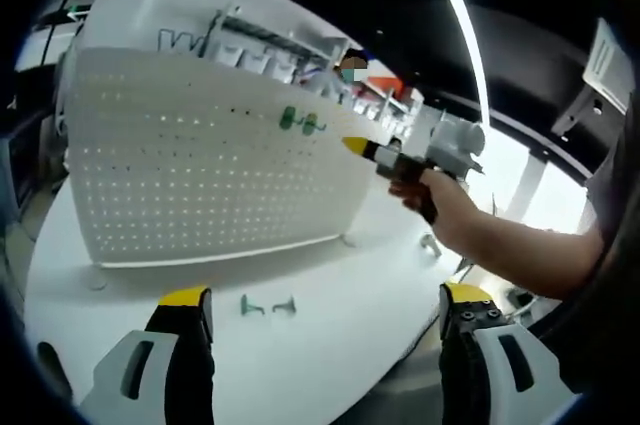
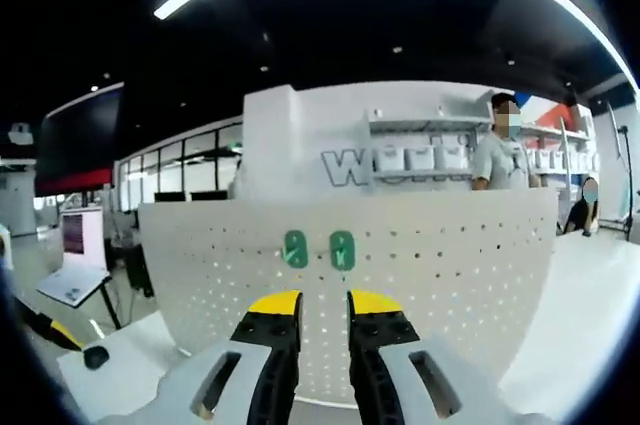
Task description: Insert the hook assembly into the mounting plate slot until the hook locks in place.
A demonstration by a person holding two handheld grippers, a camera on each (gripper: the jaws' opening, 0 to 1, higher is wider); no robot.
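Left tongs (image 1: 325, 305): jaws wide apart, nothing between them, hovering over the near part of the white tabletop (image 1: 330, 365). Right tongs (image 2: 324, 307): jaws nearly closed, narrow gap, nothing gripped, aimed at the pegboard (image 2: 450, 275) just below the mounted hooks. In the left gripper view the right tongs (image 1: 356, 147) come in from the right, held by a hand (image 1: 450, 207), yellow tips close to the board's right end, beside the hooks.

Count: 2 green hooks on the board, side by side near its top edge, hook A (image 2: 294, 248) and hook B (image 2: 342, 250); same pair seen in the left gripper view, A (image 1: 289, 119), B (image 1: 309, 125). 2 more green hooks lie loose on the tabletop in front of the board, hook C (image 1: 249, 306) and hook D (image 1: 286, 306), near each other, between the left jaws' tips.

1 pegboard, white, standing upright on the tabletop. 2 people (image 2: 497, 155) stand behind it, at right.
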